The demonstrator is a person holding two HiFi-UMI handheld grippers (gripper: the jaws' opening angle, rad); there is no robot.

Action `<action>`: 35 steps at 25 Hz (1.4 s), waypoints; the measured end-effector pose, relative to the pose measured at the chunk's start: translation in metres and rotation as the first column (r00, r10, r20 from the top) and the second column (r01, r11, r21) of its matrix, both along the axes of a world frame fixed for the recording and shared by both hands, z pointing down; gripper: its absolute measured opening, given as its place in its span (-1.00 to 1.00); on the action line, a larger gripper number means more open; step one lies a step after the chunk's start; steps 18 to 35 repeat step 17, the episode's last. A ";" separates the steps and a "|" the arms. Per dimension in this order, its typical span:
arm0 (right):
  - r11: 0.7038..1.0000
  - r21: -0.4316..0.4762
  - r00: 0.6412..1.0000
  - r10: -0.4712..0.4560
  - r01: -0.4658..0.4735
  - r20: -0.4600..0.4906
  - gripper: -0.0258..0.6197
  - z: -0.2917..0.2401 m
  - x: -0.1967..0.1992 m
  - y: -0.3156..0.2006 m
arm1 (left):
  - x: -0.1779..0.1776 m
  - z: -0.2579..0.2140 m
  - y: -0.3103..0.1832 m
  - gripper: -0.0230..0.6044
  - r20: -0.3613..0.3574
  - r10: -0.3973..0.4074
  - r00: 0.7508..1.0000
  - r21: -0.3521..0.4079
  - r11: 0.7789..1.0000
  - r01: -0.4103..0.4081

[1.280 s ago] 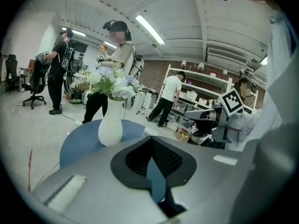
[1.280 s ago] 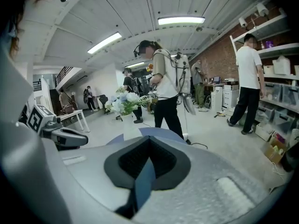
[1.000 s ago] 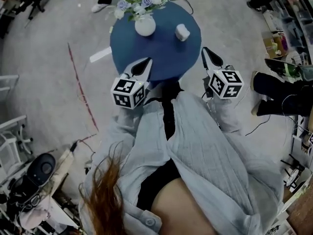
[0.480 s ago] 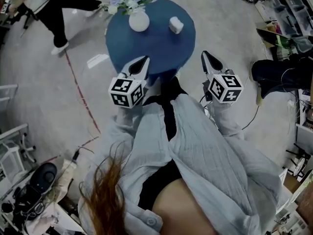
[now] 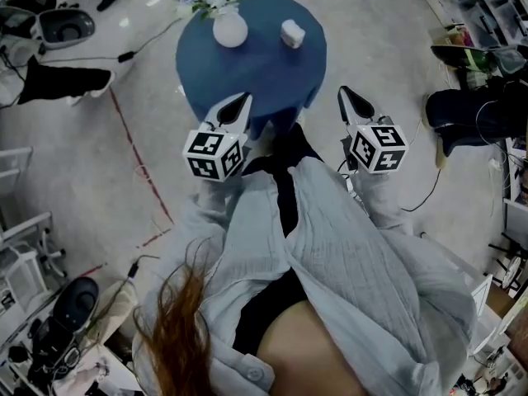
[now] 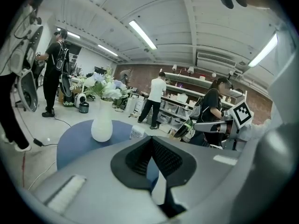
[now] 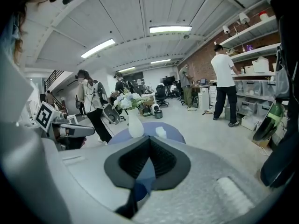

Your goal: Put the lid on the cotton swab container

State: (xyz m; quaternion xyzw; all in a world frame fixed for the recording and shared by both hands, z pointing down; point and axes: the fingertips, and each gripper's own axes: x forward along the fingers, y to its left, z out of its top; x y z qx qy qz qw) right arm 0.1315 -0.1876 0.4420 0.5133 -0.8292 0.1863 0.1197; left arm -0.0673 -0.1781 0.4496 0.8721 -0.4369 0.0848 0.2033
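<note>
1. While both grippers hang short of the round blue table [image 5: 247, 73], neither has hold of anything. The left gripper [image 5: 242, 101] has its jaws closed tip to tip with nothing between them, and the right gripper [image 5: 345, 96] is the same.
2. The cotton swab container [image 5: 292, 33] stands on the table's far half, toward the right edge, near the white vase of flowers [image 5: 229, 30] but apart from it.
3. It is too small in every view to tell whether its lid is seated. No loose lid shows on the blue top, so the scene fits either a container already capped or one whose lid lies out of sight.
4. Room for moving:
   - The left gripper's tips sit at the table's near edge. The right gripper is over the floor [image 5: 388, 64], off the near right edge.
   - The blue surface between the near edge and the container is bare, so I judge the way in from the front open.
   - The vase on the container's left leaves less room for a reach from that side.
</note>
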 end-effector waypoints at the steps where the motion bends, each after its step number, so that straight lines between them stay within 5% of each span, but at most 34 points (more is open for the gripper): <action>1: 1.000 0.001 1.000 -0.001 0.001 -0.001 -0.92 0.000 0.000 0.001 | 0.001 0.000 0.000 -0.87 0.001 0.002 1.000 0.001 1.000 -0.002; 35: 1.000 -0.015 1.000 -0.008 0.008 -0.018 -0.92 0.011 -0.011 -0.002 | -0.005 0.006 -0.006 -0.87 0.009 0.024 1.000 -0.001 1.000 -0.024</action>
